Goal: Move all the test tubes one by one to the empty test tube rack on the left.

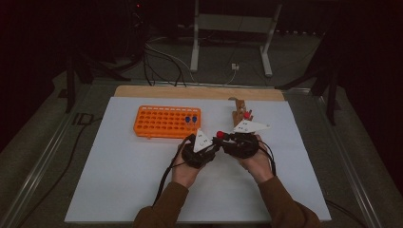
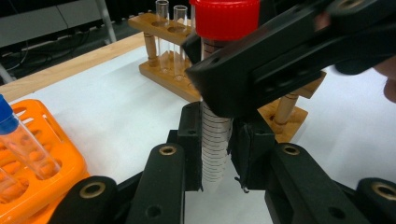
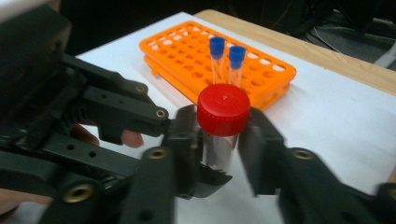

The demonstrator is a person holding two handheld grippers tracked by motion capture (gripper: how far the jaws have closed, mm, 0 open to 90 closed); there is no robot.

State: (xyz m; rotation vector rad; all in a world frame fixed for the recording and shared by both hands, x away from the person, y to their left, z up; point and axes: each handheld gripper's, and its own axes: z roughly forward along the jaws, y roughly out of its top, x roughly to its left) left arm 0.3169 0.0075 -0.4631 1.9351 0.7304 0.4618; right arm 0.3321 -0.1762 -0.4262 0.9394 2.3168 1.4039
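Red-capped tube (image 2: 217, 140) passes between hands above the counter (image 1: 142, 190). Left tool (image 2: 215, 154) clamps its lower body while right tool (image 3: 219, 154), jaws slackened beside the cap, seems to be letting go

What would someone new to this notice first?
The red-capped tube, held upright above the white mat between both grippers. The left gripper is shut on its lower part; the right gripper flanks it just under the cap, its fingers a little apart. Beyond stand an orange rack with two blue-capped tubes and a wooden rack.
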